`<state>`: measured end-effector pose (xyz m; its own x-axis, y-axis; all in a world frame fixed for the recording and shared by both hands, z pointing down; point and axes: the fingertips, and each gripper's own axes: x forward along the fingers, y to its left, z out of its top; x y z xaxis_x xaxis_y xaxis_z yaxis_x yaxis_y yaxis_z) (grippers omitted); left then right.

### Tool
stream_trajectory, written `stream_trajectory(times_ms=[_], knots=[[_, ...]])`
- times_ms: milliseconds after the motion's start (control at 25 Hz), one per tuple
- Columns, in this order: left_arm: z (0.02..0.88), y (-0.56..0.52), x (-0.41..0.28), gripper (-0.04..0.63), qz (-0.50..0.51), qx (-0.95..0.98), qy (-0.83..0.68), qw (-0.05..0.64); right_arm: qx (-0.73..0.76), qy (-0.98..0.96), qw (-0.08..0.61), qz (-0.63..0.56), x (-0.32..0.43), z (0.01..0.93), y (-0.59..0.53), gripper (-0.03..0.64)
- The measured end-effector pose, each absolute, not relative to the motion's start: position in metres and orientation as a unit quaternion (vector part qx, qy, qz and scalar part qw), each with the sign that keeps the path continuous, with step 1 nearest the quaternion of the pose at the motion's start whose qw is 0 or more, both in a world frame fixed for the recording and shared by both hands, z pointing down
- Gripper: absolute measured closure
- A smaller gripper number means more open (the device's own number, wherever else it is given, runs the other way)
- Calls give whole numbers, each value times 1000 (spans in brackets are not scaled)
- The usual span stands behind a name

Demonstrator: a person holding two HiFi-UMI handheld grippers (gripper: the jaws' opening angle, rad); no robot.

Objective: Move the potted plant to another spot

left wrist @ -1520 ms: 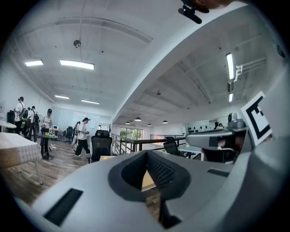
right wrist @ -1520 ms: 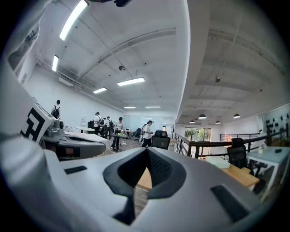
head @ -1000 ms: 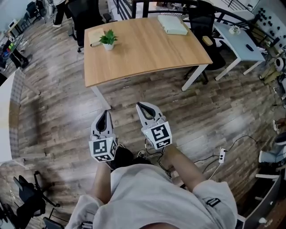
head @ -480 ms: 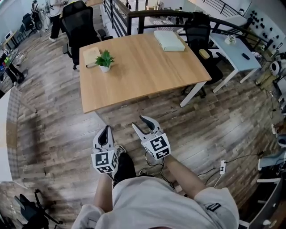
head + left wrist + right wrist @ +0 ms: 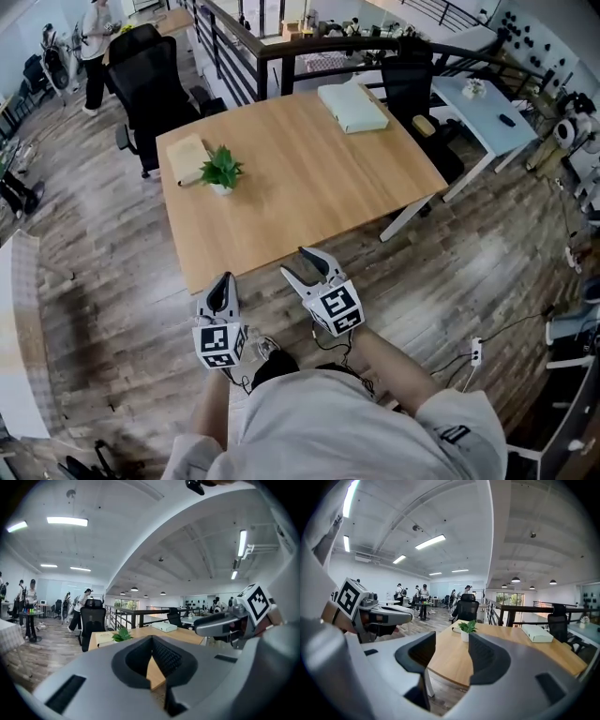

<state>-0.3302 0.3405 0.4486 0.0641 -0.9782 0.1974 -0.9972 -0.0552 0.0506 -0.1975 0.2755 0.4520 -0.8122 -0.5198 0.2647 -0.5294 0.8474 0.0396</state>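
Seen from the head view, the potted plant [image 5: 221, 172] stands upright near the counter's [image 5: 309, 178] left edge, toward the far left corner, just beside a tan pad [image 5: 187, 157]. I'd judge it small and light. The white pot looks stiff and probably smooth and the leaves soft, so the pot's wall below the leaves is the place to take hold, keeping it upright. The left tool [image 5: 224, 278] and the right tool [image 5: 292, 262] hang at the near edge, well apart from the plant.

In the left gripper view, that tool's jaws meet at the tips and hold nothing.

In the right gripper view, the jaws stand about half apart, having just been opening. Nothing lies between them, and the plant shows far beyond the gap
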Motion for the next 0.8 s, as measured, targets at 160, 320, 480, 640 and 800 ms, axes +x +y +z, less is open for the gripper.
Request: stream_trajectory(times_ms=[160,320,480,640,800], knots=[[440,315,-363,583,84,739,-666,61,281,-949,144,18,-214,452,252,384],[453,294,-381,583,75,730,-674,84,278,-947,160,30,-229,464,232,376],[481,272,-387,583,65,714,-687,119,259,-950,168,35,-246,479,208,365],[496,246,-390,583,64,699,-699,139,239,-954,175,44,-253,494,171,349],[505,214,-399,583,74,673,-720,150,201,-962,179,41,-264,505,126,322]])
